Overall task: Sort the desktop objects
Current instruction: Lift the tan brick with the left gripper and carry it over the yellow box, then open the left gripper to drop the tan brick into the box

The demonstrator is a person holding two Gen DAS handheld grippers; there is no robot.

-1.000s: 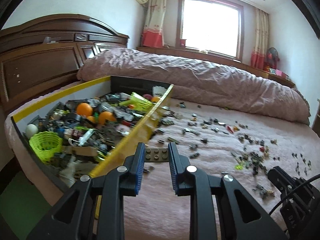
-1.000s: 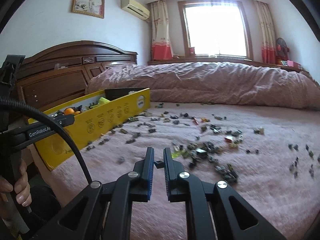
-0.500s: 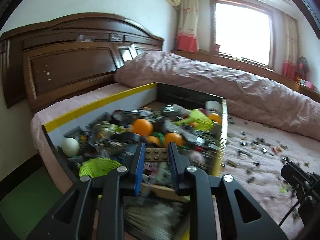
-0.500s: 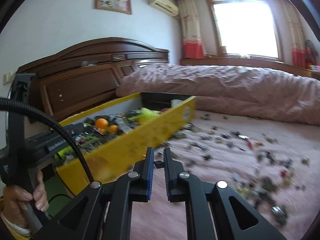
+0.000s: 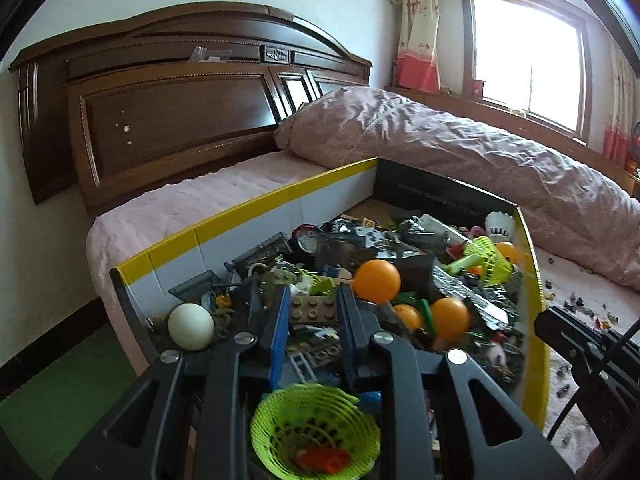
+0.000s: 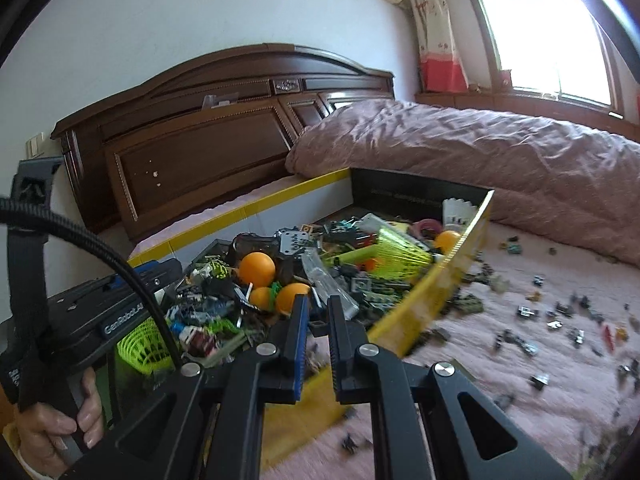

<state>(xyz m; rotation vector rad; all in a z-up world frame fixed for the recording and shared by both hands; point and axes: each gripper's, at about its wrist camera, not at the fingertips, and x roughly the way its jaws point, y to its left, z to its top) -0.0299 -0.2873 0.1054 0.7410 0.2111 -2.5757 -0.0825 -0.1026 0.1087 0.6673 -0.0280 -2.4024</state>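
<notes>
L gripper (image 5: 313,308) clamps 1 tan Lego brick (image 5: 314,309), long axis crosswise between pads, over yellow box (image 5: 534,300); R gripper (image 6: 318,322) pinches 1 small dark piece (image 6: 319,327); 3 orange balls (image 5: 376,281) visible.

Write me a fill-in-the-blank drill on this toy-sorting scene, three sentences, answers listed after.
1. The left gripper is shut on a tan studded ____.
2. Both grippers carry their pieces toward the box whose rim is coloured ____.
3. Beside the three orange balls in the box lies one ball coloured ____.

Missing words: brick; yellow; white
</notes>
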